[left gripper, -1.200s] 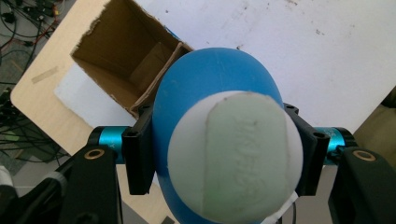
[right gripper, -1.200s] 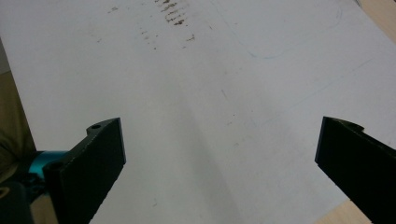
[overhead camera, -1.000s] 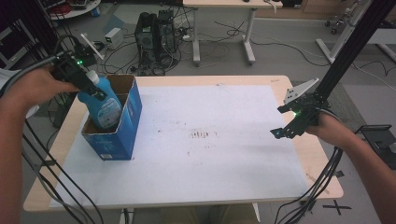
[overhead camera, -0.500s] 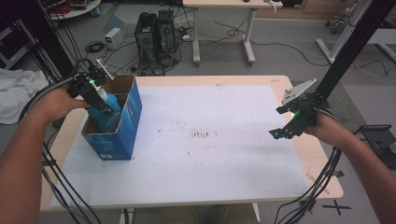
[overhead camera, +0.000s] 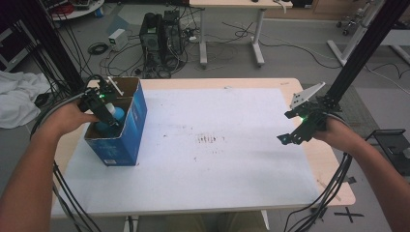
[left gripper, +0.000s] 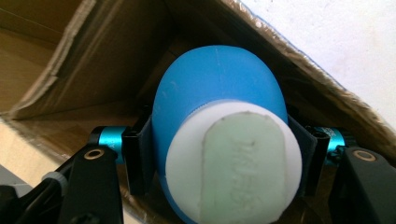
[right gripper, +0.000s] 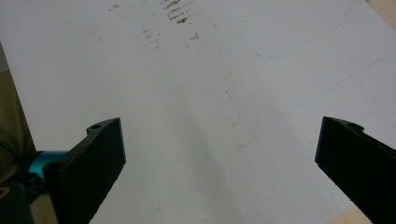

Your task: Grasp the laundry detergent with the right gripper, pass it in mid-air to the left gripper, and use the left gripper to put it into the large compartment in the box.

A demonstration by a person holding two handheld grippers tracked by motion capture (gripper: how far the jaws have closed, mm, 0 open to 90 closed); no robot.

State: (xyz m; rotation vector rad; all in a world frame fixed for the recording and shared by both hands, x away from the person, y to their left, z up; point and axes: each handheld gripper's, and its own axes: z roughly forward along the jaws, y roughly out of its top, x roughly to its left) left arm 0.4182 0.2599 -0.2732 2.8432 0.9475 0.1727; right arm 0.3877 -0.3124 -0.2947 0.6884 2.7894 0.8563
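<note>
Blue bottle point(left gripper: 219, 135) lowered into the open box point(overhead camera: 129, 126), at the bench's 9 o'clock edge.
Left gripper point(overhead camera: 109, 115) jaws are clamped on its sides, long axis near-upright, white base toward the camera; it is held deeper than before. Right gripper point(right gripper: 219, 158) jaws are spread wide, empty.

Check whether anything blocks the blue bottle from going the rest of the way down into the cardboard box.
Nothing visible does. The left gripper is clamped on the blue bottle, already inside the open blue cardboard box. In the left gripper view bare cardboard walls lie beyond the bottle; the floor directly under it is hidden.
</note>
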